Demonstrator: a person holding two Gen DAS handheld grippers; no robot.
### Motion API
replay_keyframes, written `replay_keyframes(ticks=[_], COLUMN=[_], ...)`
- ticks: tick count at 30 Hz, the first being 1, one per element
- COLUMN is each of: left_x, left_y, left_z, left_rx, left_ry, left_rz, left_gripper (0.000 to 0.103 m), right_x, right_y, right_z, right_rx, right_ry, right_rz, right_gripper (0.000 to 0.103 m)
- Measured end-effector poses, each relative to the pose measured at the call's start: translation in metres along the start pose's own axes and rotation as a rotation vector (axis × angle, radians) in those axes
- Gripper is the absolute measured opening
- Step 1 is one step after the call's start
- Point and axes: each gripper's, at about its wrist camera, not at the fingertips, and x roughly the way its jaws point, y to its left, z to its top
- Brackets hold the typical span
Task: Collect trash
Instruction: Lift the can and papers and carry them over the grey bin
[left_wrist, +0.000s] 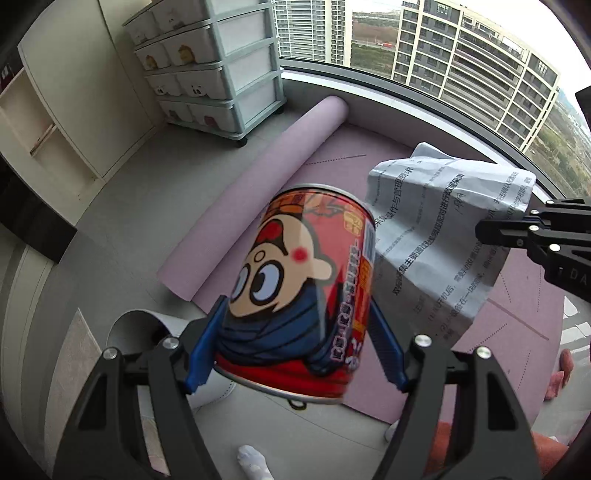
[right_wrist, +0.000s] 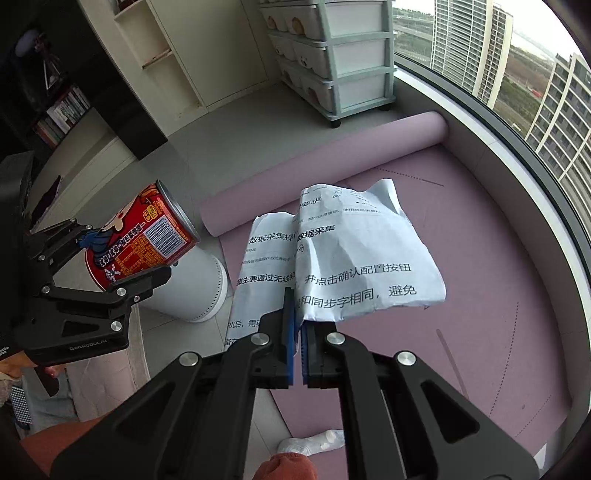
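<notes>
Black linkage arms of the left gripper (left_wrist: 295, 347) fill the bottom of the left wrist view, and its blue pads stand wide apart, pressing on both sides of a red drink can (left_wrist: 303, 288) with a cartoon face. This can is tilted and held up in the air, above a white cylindrical bin (left_wrist: 155, 328) that stands on the grey floor (left_wrist: 122, 221).

On the right wrist view, the right gripper (right_wrist: 298, 328) has its blue pads closed almost fully together, and they pinch the lower edge of a crumpled sheet of paper (right_wrist: 351, 254) with printed Chinese text. That paper hangs in the air over a purple mat (right_wrist: 480, 295), which lies flat on the floor beside the curved window (right_wrist: 535, 129); one end of the mat is rolled up.

Behind the mat stands a pale plastic drawer unit (right_wrist: 343, 62) on small wheels. Near the bottom edge, a foot in a white sock (right_wrist: 317, 441) is visible on the mat.
</notes>
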Motion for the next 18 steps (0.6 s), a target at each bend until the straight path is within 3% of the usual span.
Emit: replay_keyframes(ticks=[8, 13, 18], left_x=[-0.036, -0.046, -0.041], left_y=[0.148, 0.235, 0.297], left_z=[-0.057, -0.101, -0.135], left_rx=[-0.064, -0.081, -0.097], left_ry=[-0.029, -0.004, 0.038], left_rz=[0.032, 0.085, 0.126], left_gripper=[0.072, 0.072, 0.072], right_x=[0.026, 0.058, 0.096], right_y=[0.156, 0.251, 0.321], right_z=[0.015, 0.01, 0.013], right_rx=[-0.075, -0.089, -0.115], right_ry=[0.009, 0.029, 0.048], right_rz=[0.033, 0.084, 0.131], right_gripper=[0.002, 0.002, 0.002])
